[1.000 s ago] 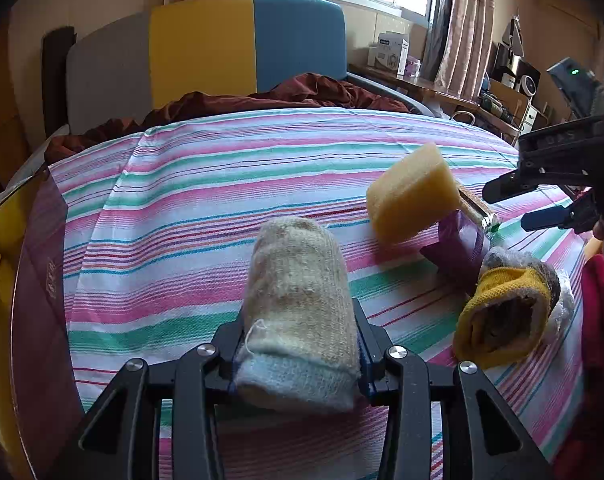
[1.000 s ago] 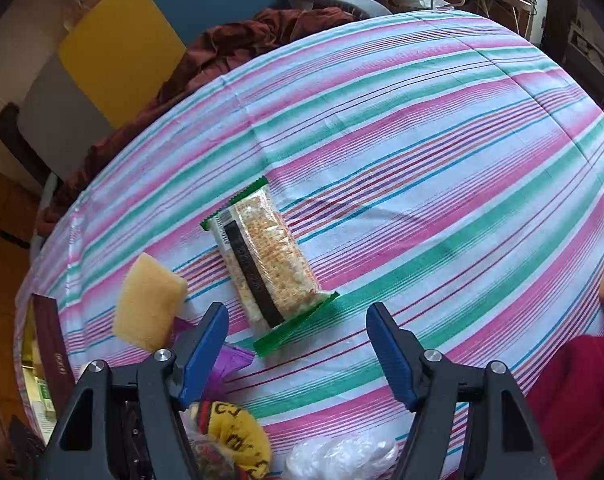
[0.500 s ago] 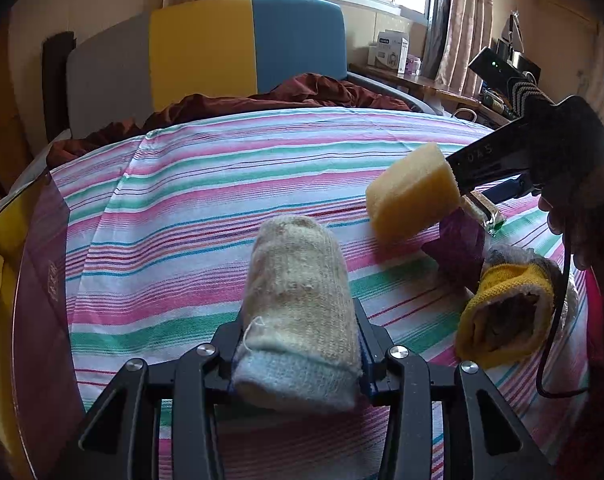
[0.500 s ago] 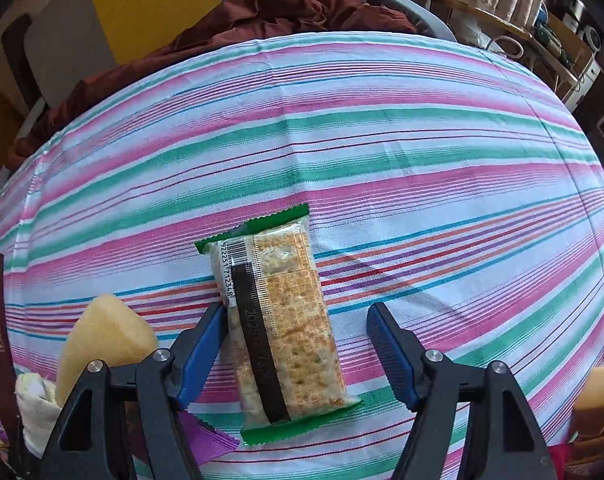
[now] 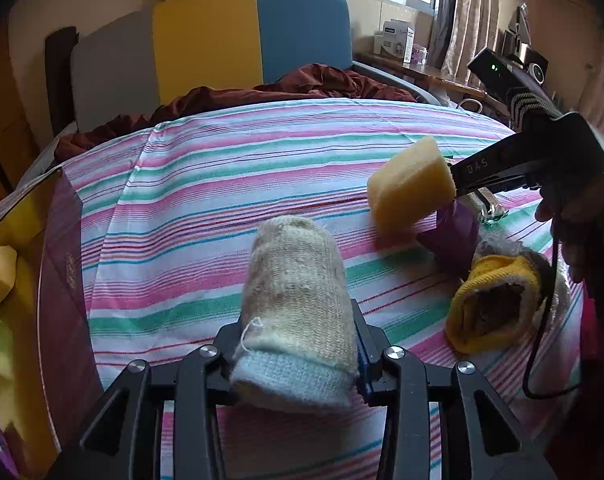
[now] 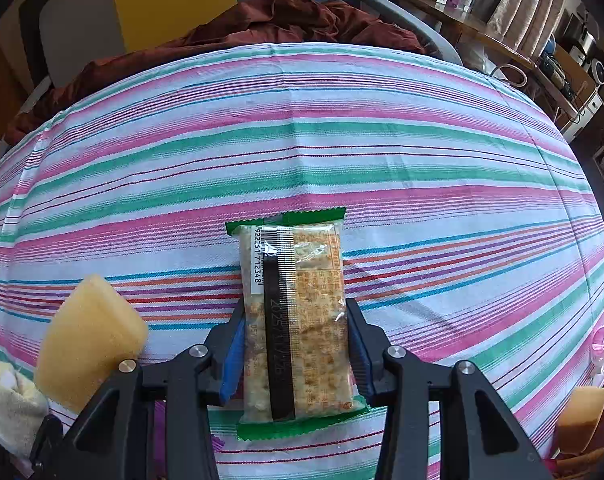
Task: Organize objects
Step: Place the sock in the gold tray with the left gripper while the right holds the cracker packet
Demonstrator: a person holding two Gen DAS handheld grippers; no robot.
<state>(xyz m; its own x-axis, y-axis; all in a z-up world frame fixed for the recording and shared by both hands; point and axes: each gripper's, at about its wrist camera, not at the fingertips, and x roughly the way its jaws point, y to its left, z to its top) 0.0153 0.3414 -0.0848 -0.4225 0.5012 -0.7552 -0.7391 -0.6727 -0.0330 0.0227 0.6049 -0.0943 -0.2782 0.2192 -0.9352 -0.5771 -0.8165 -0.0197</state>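
Meanwhile, the left gripper [image 5: 298, 364] pinched a rolled cream knitted cloth [image 5: 296, 300] over the striped tablecloth [image 6: 342, 140] while the right gripper's [image 6: 296, 354] jaws were closing onto a green-edged clear cracker packet [image 6: 298, 312] lying there, so lifting it out seemed next.

My blue-padded tongs [image 6: 296, 344] sit over a green-edged cracker packet [image 6: 296, 316] (black band down it) on the pink, green and white striped cloth [image 6: 342, 152], beside a yellow sponge [image 6: 88, 344].

Far striped cloth [image 6: 342, 120] bare; sponge [image 6: 90, 340] crowds left.
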